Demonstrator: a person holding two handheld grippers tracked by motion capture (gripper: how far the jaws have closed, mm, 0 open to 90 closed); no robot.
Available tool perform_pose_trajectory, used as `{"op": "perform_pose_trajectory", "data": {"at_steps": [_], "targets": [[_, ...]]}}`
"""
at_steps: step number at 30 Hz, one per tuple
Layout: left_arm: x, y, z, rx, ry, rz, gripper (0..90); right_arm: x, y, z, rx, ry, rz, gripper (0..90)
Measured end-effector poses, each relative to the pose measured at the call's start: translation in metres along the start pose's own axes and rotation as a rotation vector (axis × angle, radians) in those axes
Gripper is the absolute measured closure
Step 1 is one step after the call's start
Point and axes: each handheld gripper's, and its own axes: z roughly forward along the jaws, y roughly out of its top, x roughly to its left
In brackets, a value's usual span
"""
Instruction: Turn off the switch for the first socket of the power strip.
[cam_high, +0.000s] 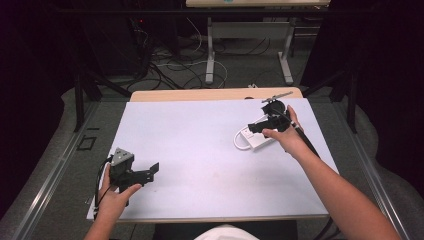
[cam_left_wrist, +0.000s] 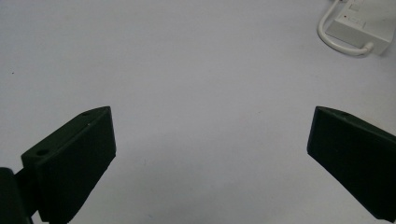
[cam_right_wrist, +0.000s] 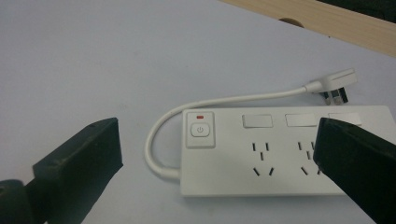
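Note:
A white power strip (cam_high: 256, 139) lies flat on the right part of the pale mat (cam_high: 200, 145). Its short cable (cam_right_wrist: 154, 140) loops round to a plug (cam_right_wrist: 334, 84) lying beside it. On its top are a power button (cam_right_wrist: 201, 130) with a red light and several sockets (cam_right_wrist: 262, 158). My right gripper (cam_high: 255, 128) hovers just above the strip, jaws spread wide with nothing pressed between them (cam_right_wrist: 217, 128); the right jaw hides the strip's far end. My left gripper (cam_high: 150, 172) rests open over bare mat at the front left (cam_left_wrist: 212, 114). The power strip (cam_left_wrist: 362, 25) also sits at the top right of the left gripper view.
The mat covers a wooden table whose bare edge (cam_high: 215, 94) runs along the far side. Beyond it stand another table's legs (cam_high: 210, 55) and cables on the floor (cam_high: 170, 65). Dark frame posts (cam_high: 79, 100) flank the table.

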Motion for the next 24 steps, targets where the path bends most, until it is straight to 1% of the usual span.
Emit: {"op": "perform_pose_trajectory", "data": {"at_steps": [3, 4, 8, 14, 17, 21, 24], "targets": [[0.0, 0.0, 0.0, -0.002, 0.001, 0.001, 0.9, 0.001, -0.003, -0.005, -0.002, 0.007, -0.002, 0.0], [0.0, 0.0, -0.001, -0.003, 0.0, -0.001, 0.9, 0.002, -0.004, -0.006, -0.003, 0.011, 0.008, 0.0], [0.0, 0.0, -0.001, -0.003, 0.001, -0.001, 0.9, 0.004, -0.01, -0.014, -0.016, -0.004, -0.012, 0.0], [0.0, 0.0, -0.001, -0.004, 0.003, -0.002, 0.9, 0.009, -0.021, -0.028, -0.055, 0.011, -0.02, 0.0], [0.0, 0.0, -0.002, -0.004, 0.004, -0.004, 0.9, 0.011, -0.028, -0.035, -0.07, 0.018, -0.014, 0.0], [0.0, 0.0, -0.002, -0.005, 0.005, -0.005, 0.9, 0.01, -0.037, -0.047, -0.104, 0.018, -0.02, 0.0], [0.0, 0.0, -0.002, -0.006, 0.005, -0.006, 0.9, 0.01, -0.043, -0.056, -0.127, 0.016, -0.013, 0.0]]}}
